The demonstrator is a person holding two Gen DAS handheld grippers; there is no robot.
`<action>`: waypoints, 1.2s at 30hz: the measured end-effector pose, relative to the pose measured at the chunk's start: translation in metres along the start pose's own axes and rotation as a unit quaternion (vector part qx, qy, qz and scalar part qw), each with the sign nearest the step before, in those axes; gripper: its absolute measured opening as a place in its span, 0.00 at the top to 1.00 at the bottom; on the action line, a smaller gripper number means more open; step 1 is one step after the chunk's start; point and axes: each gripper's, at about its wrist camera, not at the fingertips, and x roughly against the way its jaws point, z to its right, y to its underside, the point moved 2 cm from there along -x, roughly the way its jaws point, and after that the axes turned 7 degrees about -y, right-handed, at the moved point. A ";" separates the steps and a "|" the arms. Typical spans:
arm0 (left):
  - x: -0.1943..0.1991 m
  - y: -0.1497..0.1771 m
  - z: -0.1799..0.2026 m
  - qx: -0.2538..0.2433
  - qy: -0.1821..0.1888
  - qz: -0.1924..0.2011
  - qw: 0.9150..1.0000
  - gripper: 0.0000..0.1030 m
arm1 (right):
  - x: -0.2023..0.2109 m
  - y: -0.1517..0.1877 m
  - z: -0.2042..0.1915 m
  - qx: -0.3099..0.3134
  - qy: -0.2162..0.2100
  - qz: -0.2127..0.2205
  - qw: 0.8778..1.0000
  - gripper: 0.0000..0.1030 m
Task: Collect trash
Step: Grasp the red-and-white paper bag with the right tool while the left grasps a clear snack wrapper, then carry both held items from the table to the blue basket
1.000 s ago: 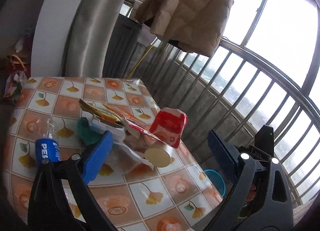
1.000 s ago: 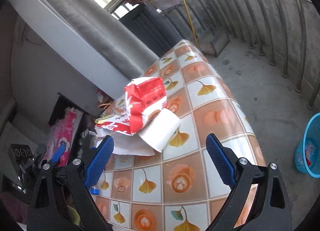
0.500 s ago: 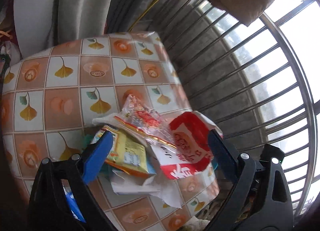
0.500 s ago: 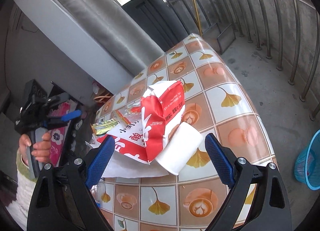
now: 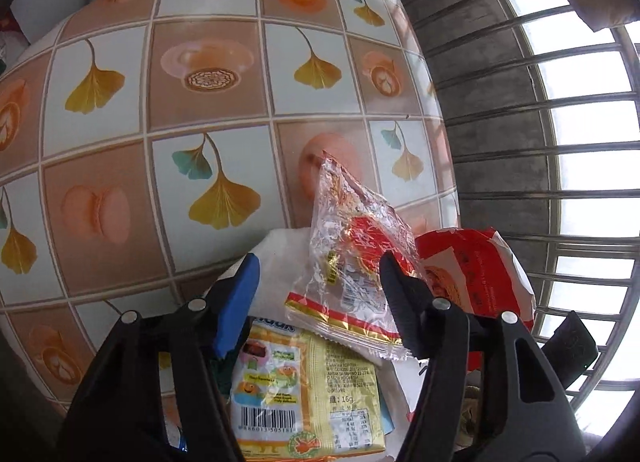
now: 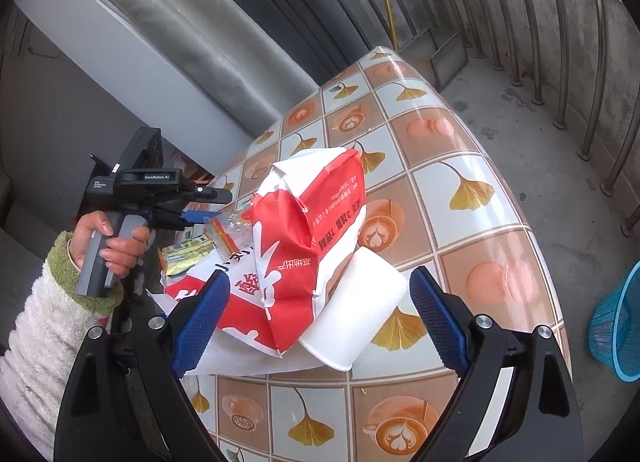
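Right wrist | blue basket [image 6: 616, 326]: contents hidden | right hand-held gripper [image 6: 316, 318] wide, empty

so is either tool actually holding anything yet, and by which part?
Nothing is clamped yet. The left tool has just been closing around the clear wrapper; its pads aren't visibly pressing. The right tool is open over the red-and-white bag.

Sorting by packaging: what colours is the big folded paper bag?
Red and white with printed characters, the paper bag shows best in the right wrist view.
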 end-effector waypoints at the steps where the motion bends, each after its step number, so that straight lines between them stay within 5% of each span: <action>1: 0.000 0.000 0.002 -0.002 0.004 -0.005 1.000 0.48 | -0.003 0.000 0.001 -0.001 -0.001 -0.004 1.000 0.17; 11: 0.009 0.002 0.011 -0.005 0.053 -0.002 0.999 0.63 | -0.023 0.001 -0.002 0.002 -0.003 -0.029 1.000 0.40; 19: 0.013 0.005 0.010 -0.009 0.053 0.015 0.998 0.88 | -0.025 0.002 0.000 -0.006 -0.001 -0.032 0.999 0.62; 23: 0.017 0.008 0.010 -0.012 0.061 0.026 0.998 0.92 | -0.025 0.003 0.002 -0.012 -0.002 -0.031 0.999 0.75; 36: 0.085 0.023 0.028 -0.022 0.129 0.127 0.983 0.98 | -0.006 -0.001 0.004 -0.033 -0.013 0.007 0.999 0.82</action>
